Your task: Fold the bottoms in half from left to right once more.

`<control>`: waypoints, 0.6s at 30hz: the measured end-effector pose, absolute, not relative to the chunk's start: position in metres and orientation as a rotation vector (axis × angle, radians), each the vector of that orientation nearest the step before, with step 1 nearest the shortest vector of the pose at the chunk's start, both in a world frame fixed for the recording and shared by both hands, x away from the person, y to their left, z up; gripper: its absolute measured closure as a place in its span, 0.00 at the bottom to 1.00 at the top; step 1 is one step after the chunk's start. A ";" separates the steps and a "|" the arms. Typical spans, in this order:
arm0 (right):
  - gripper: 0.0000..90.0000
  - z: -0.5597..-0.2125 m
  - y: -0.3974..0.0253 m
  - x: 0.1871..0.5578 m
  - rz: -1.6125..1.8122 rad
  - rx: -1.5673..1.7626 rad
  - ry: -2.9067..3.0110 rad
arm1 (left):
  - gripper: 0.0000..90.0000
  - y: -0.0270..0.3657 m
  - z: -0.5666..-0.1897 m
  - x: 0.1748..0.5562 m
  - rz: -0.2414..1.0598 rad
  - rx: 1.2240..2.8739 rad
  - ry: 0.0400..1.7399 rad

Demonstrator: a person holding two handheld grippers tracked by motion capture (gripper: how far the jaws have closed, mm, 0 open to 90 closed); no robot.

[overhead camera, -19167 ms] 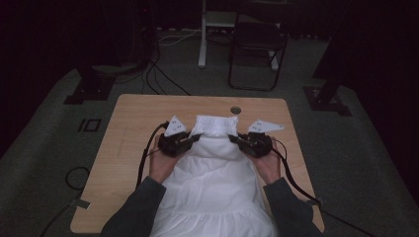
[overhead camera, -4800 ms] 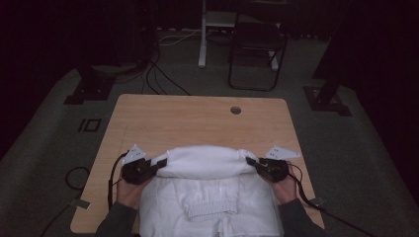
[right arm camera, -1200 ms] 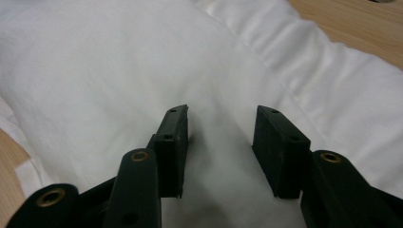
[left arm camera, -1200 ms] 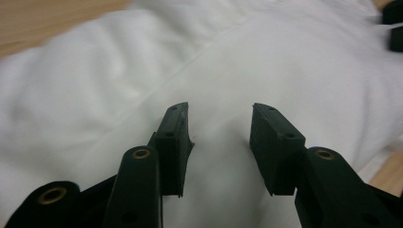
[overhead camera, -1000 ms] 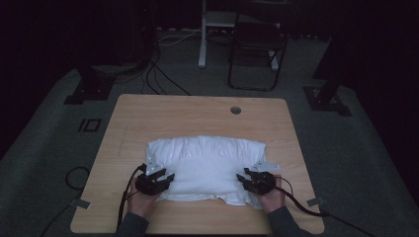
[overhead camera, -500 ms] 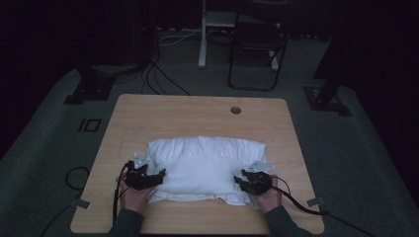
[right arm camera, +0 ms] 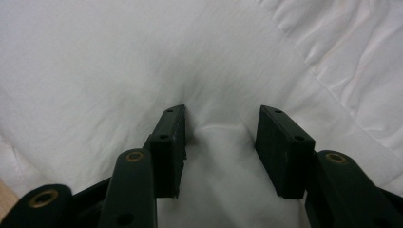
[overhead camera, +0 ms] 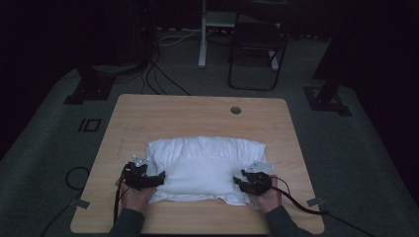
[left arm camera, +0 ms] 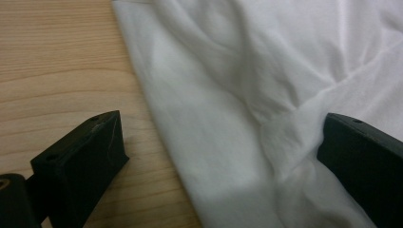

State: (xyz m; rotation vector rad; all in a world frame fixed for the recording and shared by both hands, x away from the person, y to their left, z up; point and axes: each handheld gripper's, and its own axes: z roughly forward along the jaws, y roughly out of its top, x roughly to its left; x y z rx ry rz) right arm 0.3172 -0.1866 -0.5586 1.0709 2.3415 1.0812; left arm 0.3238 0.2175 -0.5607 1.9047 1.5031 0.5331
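Hidden: we see the person's forearms cut off by the bottom edge in the high view; the near edge of the cloth [overhead camera: 205, 170] sits partly behind both tools. In the left gripper view the right-hand jaw is cut by the frame edge, and we cannot tell whether it presses the fabric or merely lies against it.

Light: room dim; floor cables and the chair [overhead camera: 257, 54] beyond the worktop are hard to make out.

Containers: we note the worktop [overhead camera: 197, 113] as the sole carrier, with the cloth alone on it. Its far half is bare wood with a round grommet hole [overhead camera: 235, 109].

Cloth: white, folded into a wide bundle, lying across the near half of the worktop, creased and puffed along its far edge.

Left tool [overhead camera: 148, 178]: at the cloth's near left corner, held in the left hand [overhead camera: 134, 195]. Jaws stand wide apart; one rests over bare wood, the other at the fabric, so the cloth's edge [left arm camera: 199, 123] runs between them, unpinched.

Right tool [overhead camera: 245, 181]: at the near right corner, held in the right hand [overhead camera: 269, 197]. Jaws partly apart, tips down on the cloth [right arm camera: 142, 57], a small raised fold of fabric between them; we see a gap either side of it, so no clamp.

Cables: one trails from each tool toward the near edge.
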 end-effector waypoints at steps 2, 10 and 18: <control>0.57 -0.558 -0.186 0.317 1.080 1.073 2.343 | 0.04 0.215 -0.560 0.322 0.530 1.913 1.497; 0.53 -0.529 -0.180 0.317 1.175 1.020 2.306 | 0.27 0.209 -0.558 0.318 0.546 1.926 1.463; 0.48 -0.507 -0.143 0.330 1.236 0.921 2.315 | 0.70 0.202 -0.558 0.313 0.493 1.908 1.405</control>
